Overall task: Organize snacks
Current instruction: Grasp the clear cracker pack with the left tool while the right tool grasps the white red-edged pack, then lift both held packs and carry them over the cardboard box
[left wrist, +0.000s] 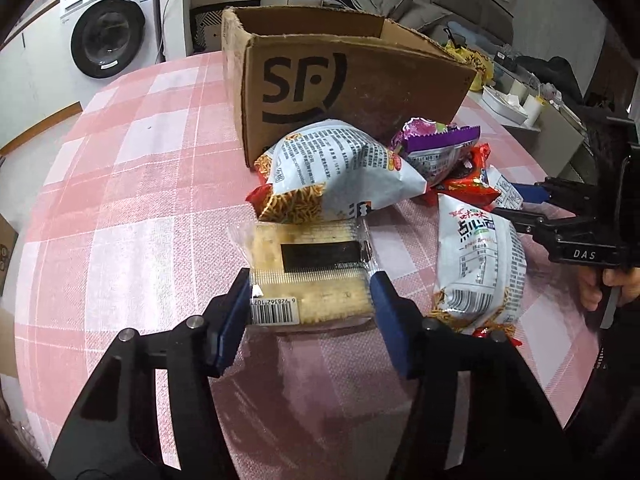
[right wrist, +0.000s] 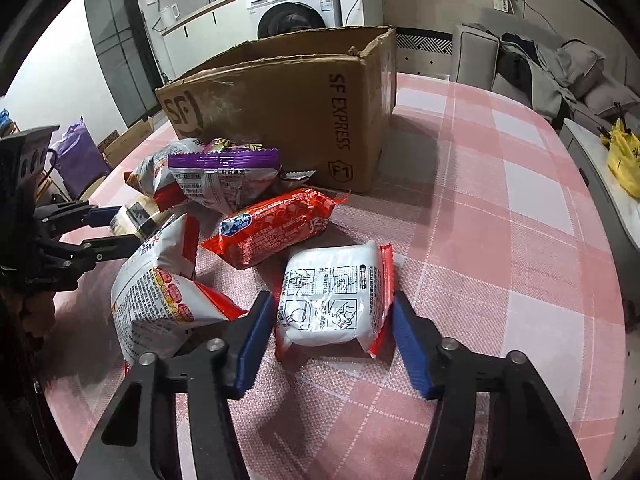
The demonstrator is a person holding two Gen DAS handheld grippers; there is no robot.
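Observation:
An open SF cardboard box (left wrist: 352, 92) stands on the pink checked table; it also shows in the right wrist view (right wrist: 296, 108). My left gripper (left wrist: 308, 304) is shut on a clear cracker pack (left wrist: 312, 272) resting on the cloth. Behind it lies a white noodle-snack bag (left wrist: 332, 168) and a purple bag (left wrist: 436, 148). My right gripper (right wrist: 332, 320) is open, its jaws either side of a white and red packet (right wrist: 332, 300) with a small gap. A red packet (right wrist: 276, 232), a purple bag (right wrist: 220, 180) and a white bag (right wrist: 160, 296) lie beyond.
The table (right wrist: 500, 240) ends at a rounded edge on the right. A washing machine (left wrist: 108, 28) stands at the back left. A sofa with clothes (right wrist: 552, 68) is behind. A yellow bag (right wrist: 624, 160) lies on a side surface.

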